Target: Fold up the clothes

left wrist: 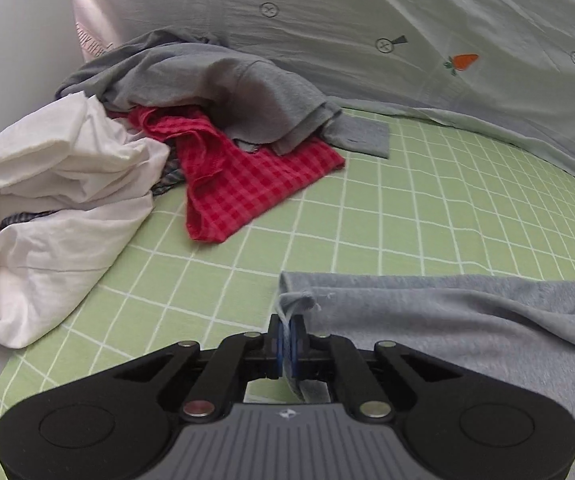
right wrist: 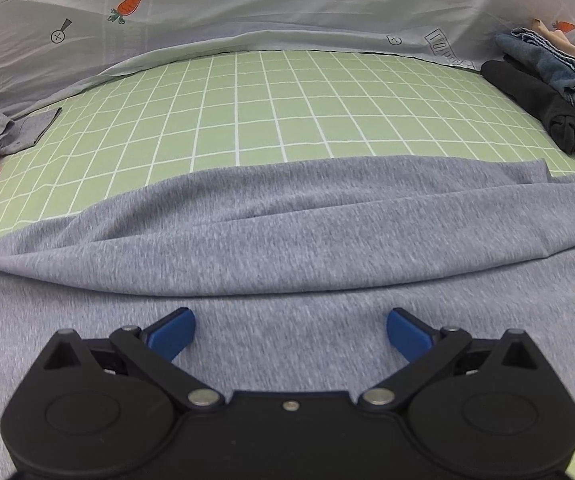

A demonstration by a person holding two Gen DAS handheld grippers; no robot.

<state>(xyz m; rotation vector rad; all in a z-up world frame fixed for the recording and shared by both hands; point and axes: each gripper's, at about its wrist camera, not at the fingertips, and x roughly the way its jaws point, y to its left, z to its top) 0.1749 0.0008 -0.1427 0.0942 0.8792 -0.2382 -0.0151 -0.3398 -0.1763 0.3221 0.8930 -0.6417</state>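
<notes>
Clearly soft, limp grey knit (right wrist: 287, 240): left gripper (left wrist: 287, 340) pinched tight on its corner, right gripper (right wrist: 290, 330) spread wide, empty, best gripped along an edge.

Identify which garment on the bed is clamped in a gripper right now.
The light grey garment lying flat nearest the cameras: the left gripper pinches its corner. The red checked cloth, white garment and darker grey top lie heaped, untouched.

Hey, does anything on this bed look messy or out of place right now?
Yes. A heap of unfolded clothes sits crumpled at the far left, with a red checked cloth spilling out. The grey garment being folded has long wrinkles across it, and its corner is bunched in the left tool.
</notes>
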